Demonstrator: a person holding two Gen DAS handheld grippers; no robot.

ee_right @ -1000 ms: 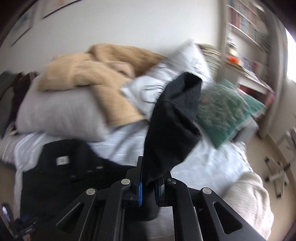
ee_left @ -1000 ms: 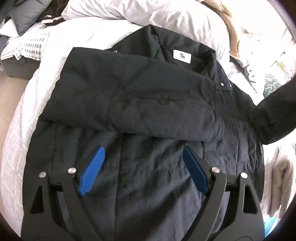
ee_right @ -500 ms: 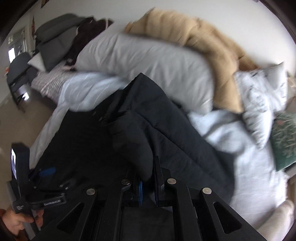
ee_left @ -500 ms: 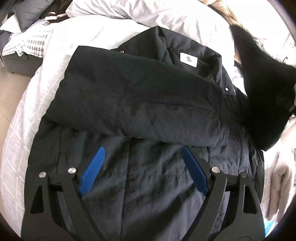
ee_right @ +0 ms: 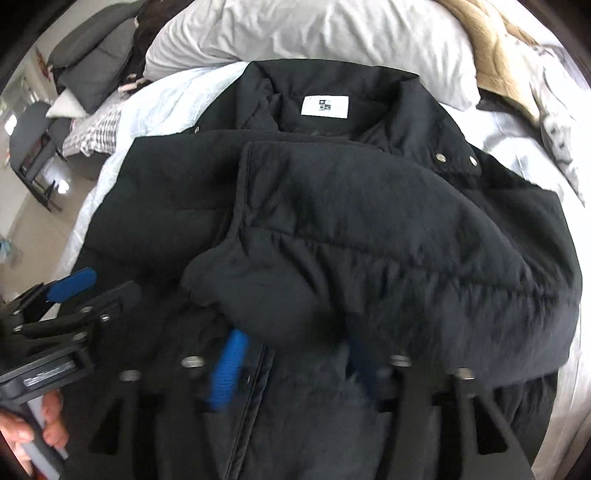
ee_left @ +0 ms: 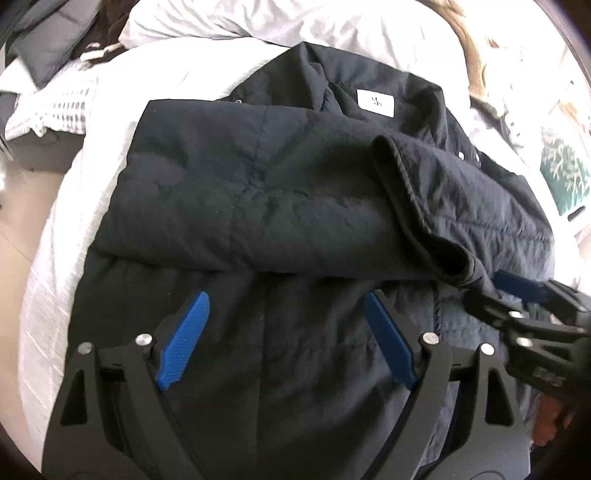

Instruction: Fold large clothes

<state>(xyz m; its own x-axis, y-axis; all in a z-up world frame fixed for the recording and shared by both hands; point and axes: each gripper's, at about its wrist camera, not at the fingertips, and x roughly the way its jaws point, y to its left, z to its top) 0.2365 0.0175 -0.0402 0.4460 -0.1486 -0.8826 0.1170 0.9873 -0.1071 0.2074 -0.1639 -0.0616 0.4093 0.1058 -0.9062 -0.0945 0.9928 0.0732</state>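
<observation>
Jacket (ee_right: 369,229) lies on bed (ee_left: 74,206), both sleeves folded across. Right gripper (ee_right: 291,365) jaws have just been opening, cuff loose between them. Left gripper (ee_left: 284,343) spread, empty.

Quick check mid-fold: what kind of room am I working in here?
Most likely a bedroom. The black jacket lies spread on a bed with white bedding, a large white pillow sits behind its collar, and a tan blanket is heaped to the right of the pillow.

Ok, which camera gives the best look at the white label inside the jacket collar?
The right wrist view: the label sits near top centre, facing the camera, its dark print visible. In the left wrist view the label is smaller, skewed, and its marks are faint.
</observation>
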